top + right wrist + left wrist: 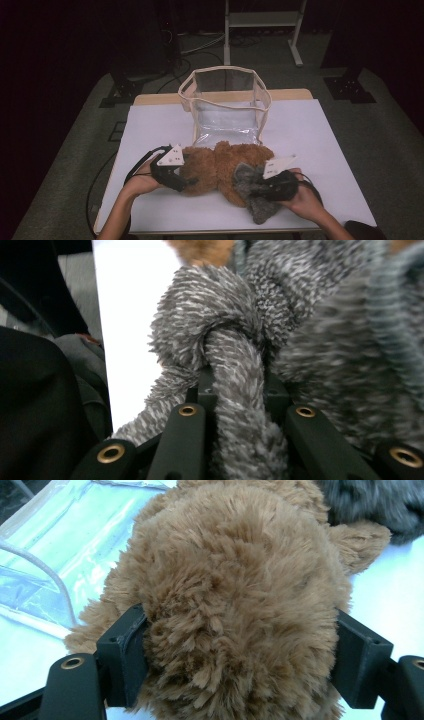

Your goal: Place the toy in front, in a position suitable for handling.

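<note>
The left tongs (181,176) sit at the left end of the teddy bear (220,167), and their two black jaws press into the brown fur from both sides, so they are clamped on the bear. To the left of them the white table (150,130) is bare out to its left edge. The bear lies on its side across the front part of the table, near the front edge. Just behind it stands a clear bag (226,107) with a cream rim, its front touching the bear. The right tongs (260,189) are squeezed together on the grey scarf (252,187) wrapped on the bear's right end. Past the right hand (305,200) the table is bare out to its right edge.
</note>
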The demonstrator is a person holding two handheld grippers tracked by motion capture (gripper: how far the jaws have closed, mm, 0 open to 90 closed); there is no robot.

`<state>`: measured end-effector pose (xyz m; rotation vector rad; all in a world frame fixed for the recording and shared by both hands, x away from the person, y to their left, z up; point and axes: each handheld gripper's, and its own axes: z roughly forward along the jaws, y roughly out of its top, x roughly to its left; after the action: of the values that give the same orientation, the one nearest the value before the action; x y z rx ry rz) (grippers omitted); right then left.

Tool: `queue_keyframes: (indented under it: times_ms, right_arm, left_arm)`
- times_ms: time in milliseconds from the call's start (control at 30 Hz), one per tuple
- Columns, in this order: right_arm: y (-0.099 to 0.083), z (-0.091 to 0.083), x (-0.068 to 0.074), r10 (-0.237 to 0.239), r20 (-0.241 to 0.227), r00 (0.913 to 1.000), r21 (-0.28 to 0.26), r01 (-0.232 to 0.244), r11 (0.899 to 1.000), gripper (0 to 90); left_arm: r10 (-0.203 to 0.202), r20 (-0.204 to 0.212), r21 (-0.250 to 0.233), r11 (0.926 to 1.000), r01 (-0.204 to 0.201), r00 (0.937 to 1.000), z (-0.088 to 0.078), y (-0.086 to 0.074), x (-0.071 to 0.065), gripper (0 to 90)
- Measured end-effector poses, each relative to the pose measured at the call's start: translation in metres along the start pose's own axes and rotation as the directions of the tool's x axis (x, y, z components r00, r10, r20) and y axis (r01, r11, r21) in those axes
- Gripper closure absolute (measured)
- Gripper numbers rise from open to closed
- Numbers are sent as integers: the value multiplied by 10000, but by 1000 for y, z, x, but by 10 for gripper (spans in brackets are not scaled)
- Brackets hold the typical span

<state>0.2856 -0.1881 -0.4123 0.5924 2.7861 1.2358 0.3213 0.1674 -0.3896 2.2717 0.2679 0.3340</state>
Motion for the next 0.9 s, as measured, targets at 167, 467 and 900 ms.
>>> queue_keyframes:
  times_ms: [167,467,900]
  right_arm:
    - [-19,-43,-21,1090,492,9928,-969,-1039,9899,766]
    - [4,-71,-61,2073,-34,9783,-2806,-1999,9388,764]
    - [-6,-27,-69,2384,-1013,9659,-2372,-2562,9371,764]
  left_arm:
    - [118,-19,-16,9999,-118,9999,-1,-3,-2,220]
    - [310,16,-157,9994,-309,9995,-2,-6,-6,176]
    - [-166,-63,-226,9996,164,9998,-1,-10,-3,23]
